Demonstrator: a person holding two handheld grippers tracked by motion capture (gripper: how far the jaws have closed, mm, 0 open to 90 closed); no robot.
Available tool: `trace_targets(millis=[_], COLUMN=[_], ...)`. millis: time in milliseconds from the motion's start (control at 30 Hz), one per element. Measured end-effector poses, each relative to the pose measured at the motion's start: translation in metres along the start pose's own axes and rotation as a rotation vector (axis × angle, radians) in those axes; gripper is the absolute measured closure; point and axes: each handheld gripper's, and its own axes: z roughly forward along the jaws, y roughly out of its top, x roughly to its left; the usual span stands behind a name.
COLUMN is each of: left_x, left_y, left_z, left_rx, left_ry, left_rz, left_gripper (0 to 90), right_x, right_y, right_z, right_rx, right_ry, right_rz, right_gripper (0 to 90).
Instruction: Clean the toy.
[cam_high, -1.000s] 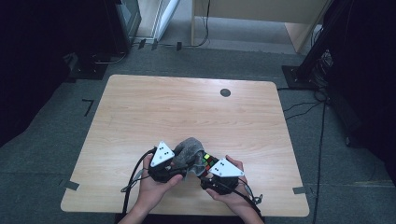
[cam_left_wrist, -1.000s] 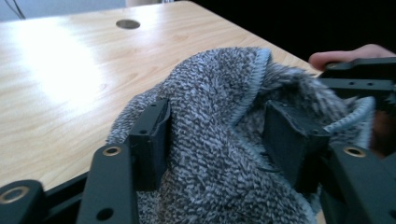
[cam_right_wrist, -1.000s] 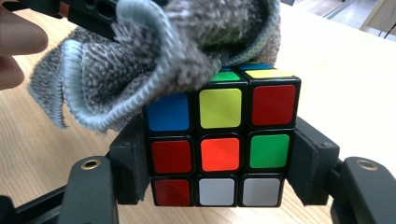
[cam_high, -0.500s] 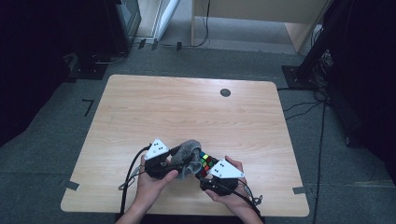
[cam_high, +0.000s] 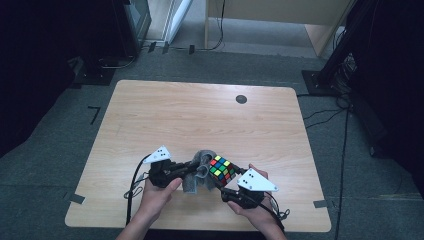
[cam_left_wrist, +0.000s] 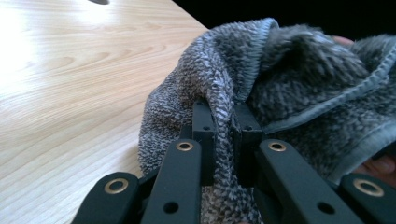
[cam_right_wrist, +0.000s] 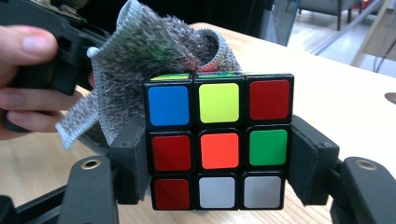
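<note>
Now my right gripper (cam_right_wrist: 219, 186) clamps the cube (cam_right_wrist: 218, 145) while my left gripper (cam_left_wrist: 223, 135) pinches the cloth (cam_left_wrist: 280, 102), probably wiping it next at lower centre.

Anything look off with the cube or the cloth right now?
Nothing stands out. The right gripper clamps the puzzle cube squarely by two opposite sides, its stickers intact though scrambled. The left gripper pinches a fold of the grey cloth, which is bunched against the cube's far side. The table shows no spill.
</note>
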Motion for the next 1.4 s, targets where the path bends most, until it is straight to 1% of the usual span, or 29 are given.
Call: trace_targets(millis=[33,67,100,200,233,267,333,367,400,467,533,567,600,700,767,800,867,933,967,1000,1033,1100,1167,1200,1267,1333,1400], left_x=[-0.001,-0.001,0.001,0.004,0.005,0.005,0.004,0.003,0.002,0.000,-0.003,-0.002,-0.002,0.001,0.003,0.004,0.004,0.003,0.003,0.001,0.001,0.000,0.001,0.001,0.003,0.003,0.003], left_y=[0.000,0.000,0.001,0.003,0.004,0.005,0.004,0.003,0.002,-0.001,-0.001,0.000,0.000,0.004,0.005,0.005,0.003,-0.002,-0.002,-0.005,-0.006,-0.004,-0.001,0.000,0.002,0.002,0.000], left_z=[0.001,0.002,0.001,-0.004,-0.007,-0.008,-0.007,-0.005,-0.003,0.002,0.004,0.003,0.001,-0.006,-0.008,-0.008,-0.005,0.004,0.004,0.010,0.011,0.009,0.004,0.001,-0.003,-0.004,-0.001], left_rx=[0.006,0.006,-0.006,-0.054,-0.070,-0.075,-0.056,-0.032,-0.017,0.010,0.020,0.013,0.001,-0.052,-0.069,-0.069,-0.047,0.014,0.014,0.049,0.055,0.039,0.007,-0.014,-0.040,-0.045,-0.030], left_ry=[-0.003,-0.041,-0.081,-0.133,-0.149,-0.154,-0.139,-0.122,-0.115,-0.114,-0.103,-0.109,-0.119,-0.153,-0.183,-0.187,-0.170,-0.141,-0.141,-0.134,-0.130,-0.140,-0.156,-0.166,-0.186,-0.185,-0.176], left_rz=[0.004,-0.020,-0.049,-0.091,-0.093,-0.089,-0.071,-0.064,-0.063,-0.051,-0.037,-0.038,-0.047,-0.078,-0.111,-0.120,-0.113,-0.105,-0.105,-0.097,-0.091,-0.094,-0.101,-0.112,-0.130,-0.130,-0.128], left_gripper=[83.1,82.9,83.2,83.9,84.0,84.1,83.9,83.7,83.6,83.4,83.1,83.1,83.2,83.3,83.1,83.1,83.0,83.0,82.8,82.8,82.8,82.7,82.7,82.6,82.5,82.4,82.0], right_x=[0.001,0.001,0.002,0.001,0.000,0.000,0.000,0.001,0.002,0.004,0.006,0.005,0.004,0.001,0.000,0.000,0.001,0.002,0.002,0.003,0.004,0.003,0.001,0.001,0.000,-0.001,0.000], right_y=[0.000,0.000,0.000,-0.003,-0.003,-0.004,-0.003,-0.003,-0.001,0.001,0.001,0.001,-0.001,-0.002,-0.003,-0.003,-0.003,-0.002,-0.002,-0.001,0.000,0.000,-0.001,-0.002,-0.002,-0.002,-0.001], right_z=[0.000,0.000,0.000,0.001,0.002,0.002,0.001,0.000,-0.001,-0.003,-0.004,-0.004,-0.003,-0.002,-0.002,-0.002,-0.001,-0.002,-0.002,-0.002,-0.003,-0.003,-0.004,-0.004,-0.003,-0.003,-0.002], right_rx=[-0.006,-0.009,-0.010,-0.009,-0.006,-0.005,-0.016,-0.028,-0.044,-0.061,-0.063,-0.058,-0.057,-0.048,-0.044,-0.044,-0.043,-0.049,-0.049,-0.058,-0.058,-0.059,-0.061,-0.057,-0.053,-0.048,-0.051], right_ry=[0.012,0.020,0.028,0.039,0.040,0.038,0.046,0.057,0.068,0.080,0.081,0.078,0.078,0.069,0.064,0.064,0.061,0.070,0.070,0.073,0.072,0.072,0.072,0.068,0.062,0.061,0.062], right_rz=[-0.001,-0.003,-0.007,0.008,0.015,0.010,0.012,0.014,0.014,0.010,0.003,-0.004,-0.002,0.008,0.012,0.015,0.012,0.011,0.011,0.010,0.008,0.010,0.017,0.016,0.021,0.021,0.021], right_gripper=[34.4,34.4,34.4,34.5,34.5,34.5,34.5,34.5,34.5,34.5,34.5,34.5,34.5,34.5,34.5,34.6,34.5,34.5,34.5,34.5,34.5,34.5,34.5,34.5,34.6,34.5,34.6])
